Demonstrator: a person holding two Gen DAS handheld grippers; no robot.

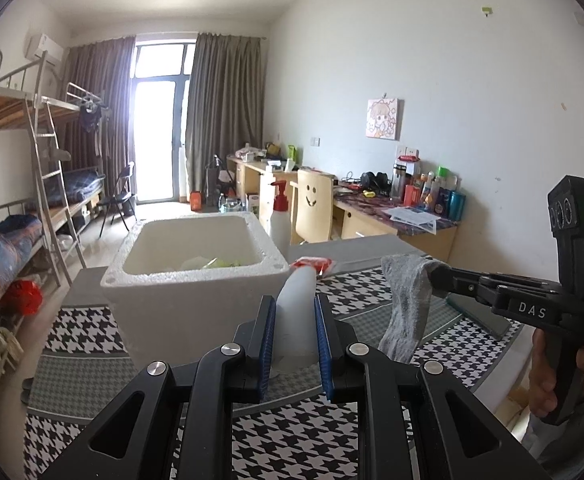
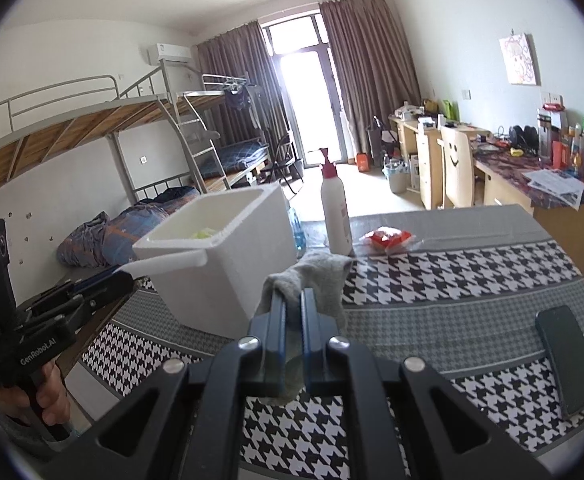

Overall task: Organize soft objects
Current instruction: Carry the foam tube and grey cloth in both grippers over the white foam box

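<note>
- Grey sock (image 2: 316, 280) is pinched in the right tool (image 2: 292, 300); it drapes over the fingertips and hangs below them, clear of the counter (image 2: 472, 312).
- Same sock from the left wrist view (image 1: 408, 304): held at its top edge, rest dangling over the houndstooth cloth.
- Left tool (image 1: 295, 312) is clamped on a white soft piece (image 1: 296, 312); blue pads (image 1: 267, 340) press its two sides. Can't tell what the piece is, view too close; possibly a folded white cloth or foam.
- From the right wrist view the left tool (image 2: 127, 276) shows the white piece (image 2: 163, 262) sticking out toward the box, just beside its near wall.
- White foam box (image 1: 195, 280) stands on the counter ahead of both tools, open top; something pale green-yellow (image 1: 219, 262) lies inside.
- Behind the box: white pump bottle (image 2: 334, 208) with red head, upright, near the counter's far edge.
- Red-and-white packet (image 2: 388, 238) lies flat just right of the bottle.
- Dark phone (image 2: 568, 356) lies flat on the counter's right side, well apart from the box.
- A hand (image 1: 548, 372) grips the right tool's handle; another hand (image 2: 47, 392) grips the left tool's handle.
</note>
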